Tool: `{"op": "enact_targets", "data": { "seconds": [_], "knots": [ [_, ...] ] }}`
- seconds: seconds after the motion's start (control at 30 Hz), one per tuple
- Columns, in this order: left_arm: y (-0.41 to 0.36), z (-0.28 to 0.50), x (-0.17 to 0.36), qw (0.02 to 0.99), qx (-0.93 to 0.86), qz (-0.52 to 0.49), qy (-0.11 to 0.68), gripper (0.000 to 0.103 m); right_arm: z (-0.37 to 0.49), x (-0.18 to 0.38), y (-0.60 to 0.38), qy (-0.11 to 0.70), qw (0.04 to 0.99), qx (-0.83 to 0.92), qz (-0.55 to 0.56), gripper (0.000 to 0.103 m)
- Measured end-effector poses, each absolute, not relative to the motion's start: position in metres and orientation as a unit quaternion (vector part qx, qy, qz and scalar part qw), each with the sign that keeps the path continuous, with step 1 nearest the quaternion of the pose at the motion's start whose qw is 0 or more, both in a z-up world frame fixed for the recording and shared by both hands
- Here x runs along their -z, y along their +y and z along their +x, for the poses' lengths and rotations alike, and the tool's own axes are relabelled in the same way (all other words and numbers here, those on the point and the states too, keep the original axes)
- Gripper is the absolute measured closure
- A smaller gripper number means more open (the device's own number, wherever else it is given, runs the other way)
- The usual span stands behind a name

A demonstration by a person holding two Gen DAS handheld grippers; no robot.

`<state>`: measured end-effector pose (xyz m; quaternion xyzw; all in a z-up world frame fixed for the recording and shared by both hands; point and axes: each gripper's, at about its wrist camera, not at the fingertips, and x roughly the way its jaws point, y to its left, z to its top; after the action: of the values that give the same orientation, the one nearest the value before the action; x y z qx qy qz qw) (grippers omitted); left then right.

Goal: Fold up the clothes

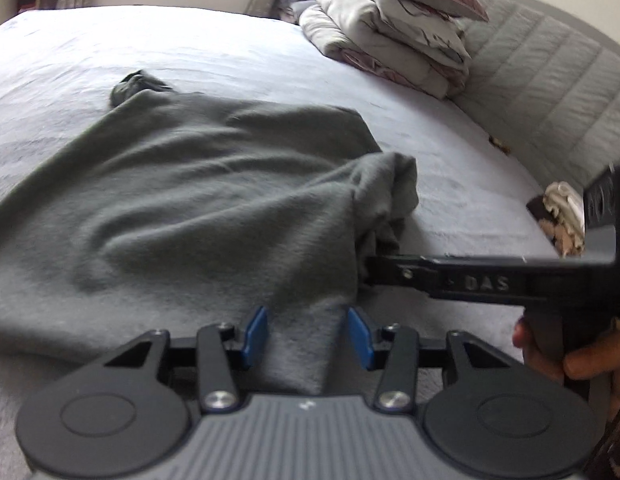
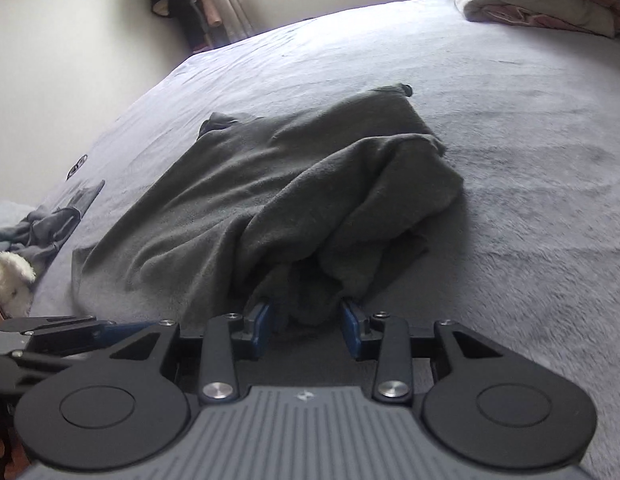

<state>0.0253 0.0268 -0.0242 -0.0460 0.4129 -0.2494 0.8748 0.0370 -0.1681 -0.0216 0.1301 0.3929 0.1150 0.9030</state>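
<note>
A dark grey garment (image 1: 190, 184) lies spread on a pale grey bed (image 1: 190, 40), its far end bunched into a dark lump (image 1: 136, 86). My left gripper (image 1: 306, 320) has a taut strip of the near edge between its blue pads. To its right, my right gripper (image 1: 369, 268) reaches in sideways and bites a gathered fold; a hand (image 1: 581, 360) holds its grip. In the right wrist view the garment (image 2: 238, 184) tents up from the bed (image 2: 509, 120) into my right gripper (image 2: 308, 312), bunched cloth filling the gap between the pads.
Folded bedding and a pillow (image 1: 389, 32) are stacked at the head of the bed by a quilted headboard (image 1: 549, 80). Small patterned clothes (image 1: 561, 216) lie at the right edge. Other grey clothes (image 2: 42, 228) and a white fluffy thing (image 2: 12, 276) sit at the left edge.
</note>
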Motion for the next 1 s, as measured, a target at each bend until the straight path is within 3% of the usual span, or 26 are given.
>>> {"op": "enact_targets", "data": {
  "seconds": [0.07, 0.13, 0.17, 0.27, 0.3, 1.0],
  "knots": [
    [0.018, 0.025, 0.027, 0.88, 0.244, -0.021, 0.408, 0.056, 0.039, 0.023, -0.17, 0.389, 0.906, -0.115, 0.123, 0.068],
    [0.011, 0.025, 0.028, 0.884, 0.237, 0.0, 0.403, 0.057, 0.04, 0.019, -0.176, 0.387, 0.909, -0.101, 0.12, 0.093],
    [0.008, 0.024, 0.028, 0.886, 0.233, 0.009, 0.4, 0.062, 0.04, 0.017, -0.178, 0.386, 0.91, -0.094, 0.119, 0.1],
    [0.0, 0.022, 0.028, 0.892, 0.223, 0.042, 0.39, 0.093, 0.04, 0.006, -0.19, 0.373, 0.921, -0.055, 0.101, 0.099],
    [-0.001, 0.021, 0.027, 0.893, 0.224, 0.044, 0.388, 0.095, 0.04, 0.002, -0.194, 0.368, 0.924, -0.041, 0.097, 0.099],
    [0.004, -0.041, -0.024, 0.84, 0.347, -0.046, 0.414, 0.098, -0.001, -0.071, -0.33, 0.245, 0.944, 0.135, 0.175, 0.099]
  ]
}}
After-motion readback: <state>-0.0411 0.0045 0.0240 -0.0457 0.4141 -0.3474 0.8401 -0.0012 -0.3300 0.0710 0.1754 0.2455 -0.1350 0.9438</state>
